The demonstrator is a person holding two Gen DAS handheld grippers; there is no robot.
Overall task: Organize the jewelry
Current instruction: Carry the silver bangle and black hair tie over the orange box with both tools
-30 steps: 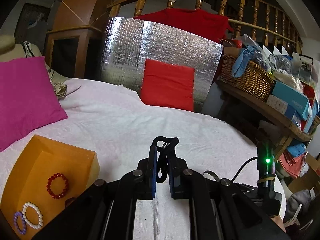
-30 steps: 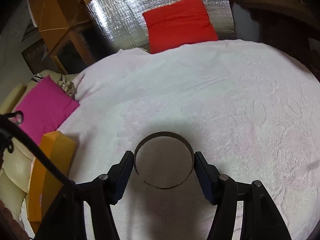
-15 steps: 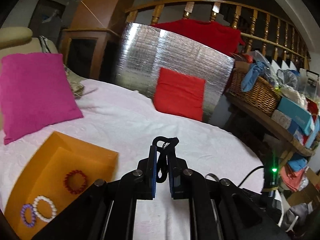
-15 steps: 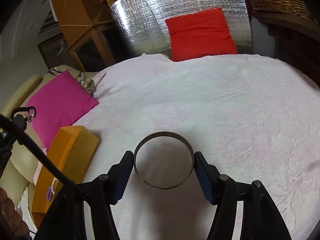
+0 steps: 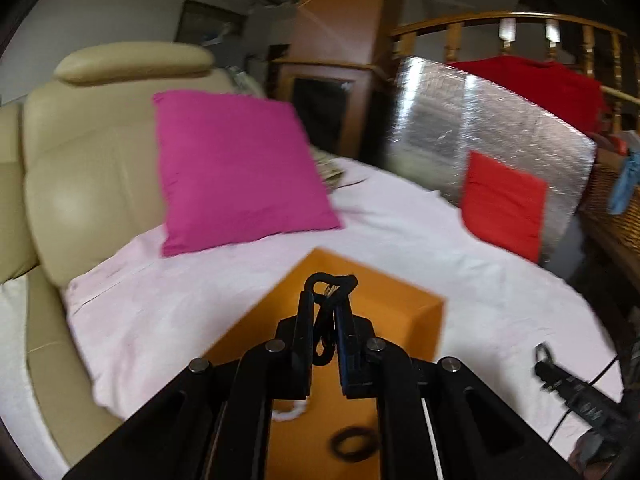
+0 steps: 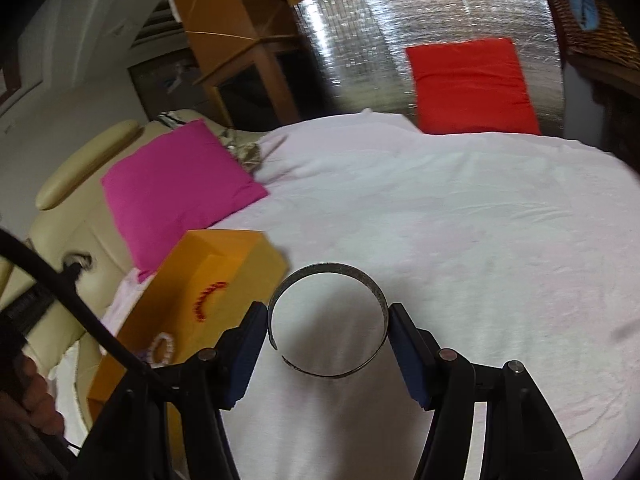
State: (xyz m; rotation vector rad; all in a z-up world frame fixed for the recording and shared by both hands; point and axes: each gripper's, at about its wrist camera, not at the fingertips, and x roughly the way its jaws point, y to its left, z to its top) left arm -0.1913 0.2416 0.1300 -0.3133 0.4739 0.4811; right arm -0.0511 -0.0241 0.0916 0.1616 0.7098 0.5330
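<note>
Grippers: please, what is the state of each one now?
Left gripper: shut on a black cord bracelet.
Right gripper: shut on a metal cuff bangle.

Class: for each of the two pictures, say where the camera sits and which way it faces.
Left wrist: on the left gripper, shut on a black cord, facing the orange box and pink cushion.
Right wrist: on the right gripper, holding a metal bangle above the white cloth.
Both show box, pink cushion, red cushion.
</note>
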